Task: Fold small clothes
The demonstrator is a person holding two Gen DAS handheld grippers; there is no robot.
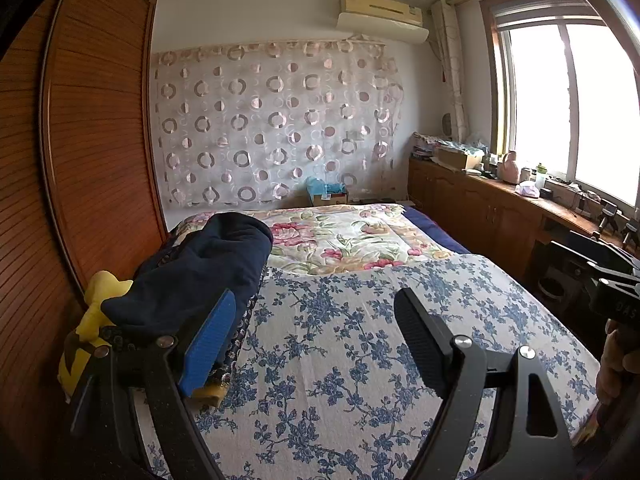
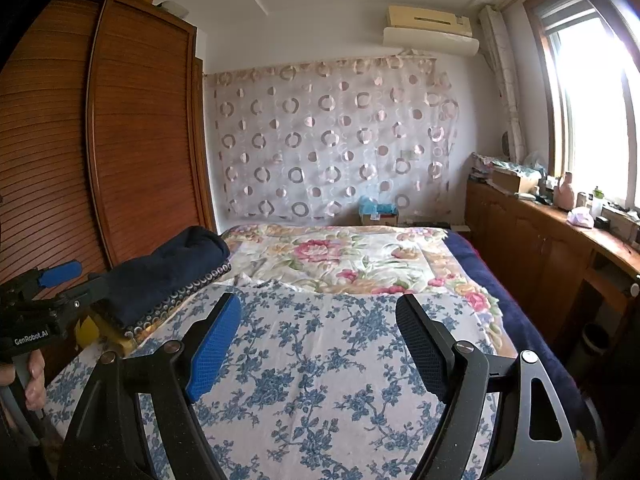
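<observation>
Jaws of both grippers are being held wide apart, with nothing caught between them, above the blue-flowered sheet (image 1: 360, 340) that is covering the near end of the bed. The left gripper (image 1: 316, 344) is being carried over the sheet's left part, its blue-padded finger lying close beside the stack of folded clothes (image 1: 192, 280), though whether pad and cloth are touching cannot be told. The stack is being kept at the sheet's left edge, against the wooden wardrobe (image 1: 88, 152): a dark navy garment (image 2: 160, 272) is lying on top, a dark piece patterned with small rings (image 2: 180, 300) is showing under it, and yellow fabric (image 1: 100, 304) is sticking out at the bottom. The right gripper (image 2: 320, 344) is being held over the middle of the sheet, well apart from the stack. Beyond the sheet, a pink-flowered quilt (image 2: 340, 256) is spread towards the wall, where a circle-patterned curtain (image 2: 328, 140) is hanging. To the sheet's right, a cluttered wooden desk (image 1: 500, 208) is running under the window. A hand (image 2: 34, 376) is seen gripping the left gripper's handle at the sheet's left.
</observation>
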